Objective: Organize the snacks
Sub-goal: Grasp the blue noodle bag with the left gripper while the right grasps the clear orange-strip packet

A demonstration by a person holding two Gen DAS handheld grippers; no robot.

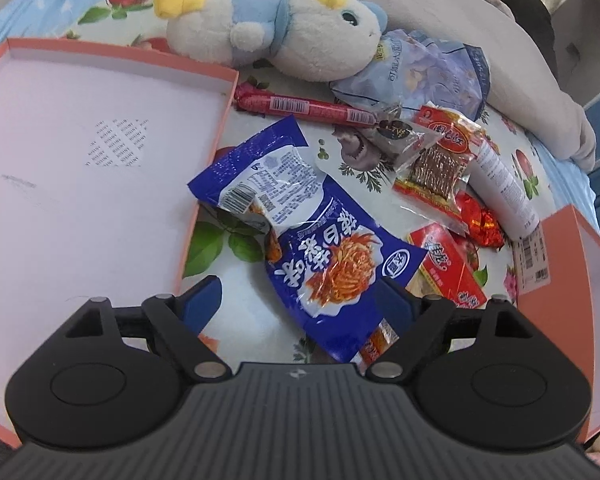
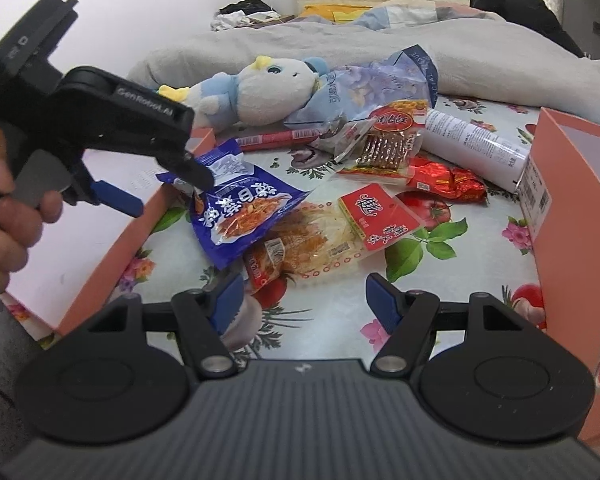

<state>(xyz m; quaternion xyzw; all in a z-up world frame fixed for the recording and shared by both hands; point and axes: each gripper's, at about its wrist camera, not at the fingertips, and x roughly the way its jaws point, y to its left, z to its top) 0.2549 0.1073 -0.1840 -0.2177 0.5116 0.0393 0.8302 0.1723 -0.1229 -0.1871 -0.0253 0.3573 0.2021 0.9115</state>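
Snacks lie scattered on a flowered bedsheet between two orange box halves. A blue noodle-snack bag (image 1: 312, 236) lies just right of the shallow orange box (image 1: 100, 152). My left gripper (image 1: 300, 300) is open with its fingers on either side of the bag's lower end; in the right wrist view it (image 2: 168, 188) hovers over the bag (image 2: 240, 208). My right gripper (image 2: 304, 296) is open and empty above a clear-and-red snack pack (image 2: 320, 240). A red sausage stick (image 1: 304, 106), a red jerky pack (image 1: 440, 160), a red foil pack (image 1: 480, 220) and a white tube (image 1: 504, 184) lie further back.
A white-and-blue plush toy (image 1: 284, 28) and a pale blue bag (image 1: 424, 76) lie at the back against a grey blanket (image 2: 340, 36). A second orange box (image 2: 572, 200) stands at the right. A wall and headboard are behind the bed.
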